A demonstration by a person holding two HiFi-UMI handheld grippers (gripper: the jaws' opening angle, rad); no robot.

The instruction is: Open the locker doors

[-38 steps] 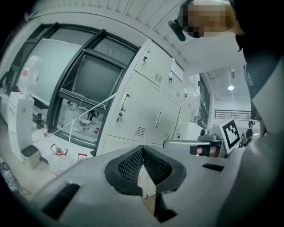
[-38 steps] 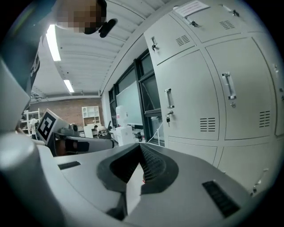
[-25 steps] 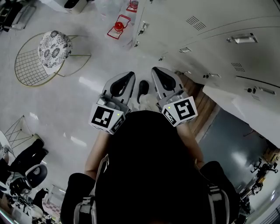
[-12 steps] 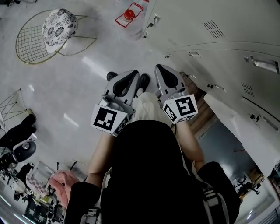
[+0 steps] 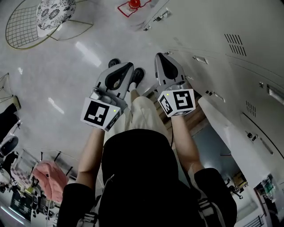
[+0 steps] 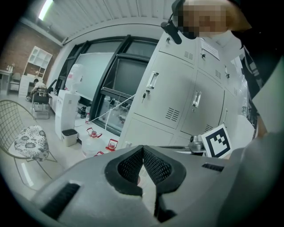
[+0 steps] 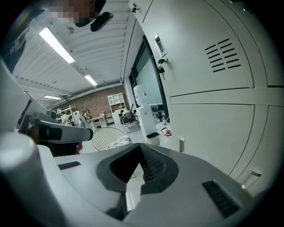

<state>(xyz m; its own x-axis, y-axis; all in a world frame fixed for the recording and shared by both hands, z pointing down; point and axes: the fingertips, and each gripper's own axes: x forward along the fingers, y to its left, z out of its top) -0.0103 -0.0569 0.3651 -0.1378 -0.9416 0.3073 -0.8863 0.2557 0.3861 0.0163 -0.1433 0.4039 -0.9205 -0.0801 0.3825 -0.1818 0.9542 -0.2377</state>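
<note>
Pale floor (image 5: 66, 88) is stretching below; locker doors (image 7: 208, 66) are standing just right of the right claw (image 7: 140, 146), which is sitting closed and empty like the left claw (image 6: 143, 148).

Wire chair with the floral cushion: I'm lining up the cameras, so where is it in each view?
Head view: chair at top left.
Left gripper view: chair at left edge.
Right gripper view: chair left of centre.
Shared landmark: lockers, on the right in all three.

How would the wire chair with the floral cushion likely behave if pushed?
The wire chair looks light, being thin open mesh, so it would probably slide easily on the glossy floor. Its cushion seems soft and may be loose, so it could shift.
</note>
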